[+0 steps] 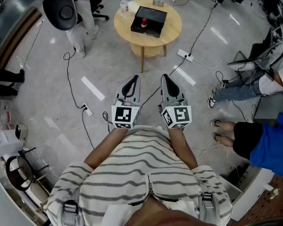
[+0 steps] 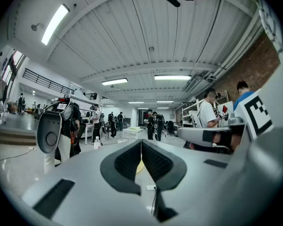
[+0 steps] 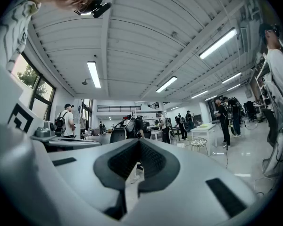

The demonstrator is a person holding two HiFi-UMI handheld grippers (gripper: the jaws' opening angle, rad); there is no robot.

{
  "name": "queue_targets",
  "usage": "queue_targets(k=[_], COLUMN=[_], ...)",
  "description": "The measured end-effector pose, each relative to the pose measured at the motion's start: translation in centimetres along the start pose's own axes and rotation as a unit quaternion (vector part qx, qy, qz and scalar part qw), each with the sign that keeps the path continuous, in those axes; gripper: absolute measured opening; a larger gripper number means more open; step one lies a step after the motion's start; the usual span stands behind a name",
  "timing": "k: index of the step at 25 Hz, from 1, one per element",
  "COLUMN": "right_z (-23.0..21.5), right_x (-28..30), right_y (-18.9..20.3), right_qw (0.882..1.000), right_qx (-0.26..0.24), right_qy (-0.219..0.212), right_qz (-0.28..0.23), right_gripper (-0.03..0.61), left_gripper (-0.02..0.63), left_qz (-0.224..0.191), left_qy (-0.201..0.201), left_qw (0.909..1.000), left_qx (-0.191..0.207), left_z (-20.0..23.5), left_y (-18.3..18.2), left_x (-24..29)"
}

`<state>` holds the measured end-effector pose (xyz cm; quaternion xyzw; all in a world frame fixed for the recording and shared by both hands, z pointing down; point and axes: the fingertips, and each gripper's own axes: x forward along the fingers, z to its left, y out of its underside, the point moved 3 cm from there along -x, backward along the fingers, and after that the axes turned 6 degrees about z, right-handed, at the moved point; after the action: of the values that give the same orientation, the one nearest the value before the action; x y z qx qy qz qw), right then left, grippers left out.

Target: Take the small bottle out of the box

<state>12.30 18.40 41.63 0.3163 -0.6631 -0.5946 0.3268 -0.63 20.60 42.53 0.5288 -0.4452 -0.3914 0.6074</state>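
Bottle [image 1: 144, 23] stands up in box [image 1: 155, 15], at box's left end, on desk [image 1: 172, 29]. Left claw [image 1: 132, 84] & right claw [image 1: 167, 84] both pressed shut, empty, well short of box. Box is straight ahead. Neither looks nearer.

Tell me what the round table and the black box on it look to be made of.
The round table: light wood or wood veneer, judging by its even pale tan top and matching legs; smooth, low sheen. The box: flat black, matte, probably cardboard or plastic; too small here to tell which.
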Motion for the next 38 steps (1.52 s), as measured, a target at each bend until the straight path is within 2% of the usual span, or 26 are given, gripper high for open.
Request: queue_targets(k=[6, 22, 30, 38], right_z=[0.6, 5.3, 6.5, 4.7], right_x=[1.3, 5.6, 7.2, 9.6], right_y=[0.0, -0.2, -0.4, 0.4], right_qw=[1.000, 0.997, 0.997, 0.997], right_qx=[0.001, 0.000, -0.002, -0.003], right_qy=[0.006, 0.073, 0.080, 0.077], right_qz=[-0.001, -0.003, 0.003, 0.011], right_gripper=[0.018, 0.018, 0.018, 0.018], left_gripper=[0.021, 0.021, 0.021, 0.021], left_qz=[0.006, 0.022, 0.026, 0.036], left_qy=[0.014, 0.085, 0.090, 0.096], left_qw=[0.9999, 0.9962, 0.9956, 0.9947], left_qx=[0.002, 0.005, -0.001, 0.002], left_z=[1.2, 7.6, 9.6, 10.0], left_y=[0.3, 0.9, 1.2, 1.8], left_x=[0.5, 0.4, 0.7, 3.9])
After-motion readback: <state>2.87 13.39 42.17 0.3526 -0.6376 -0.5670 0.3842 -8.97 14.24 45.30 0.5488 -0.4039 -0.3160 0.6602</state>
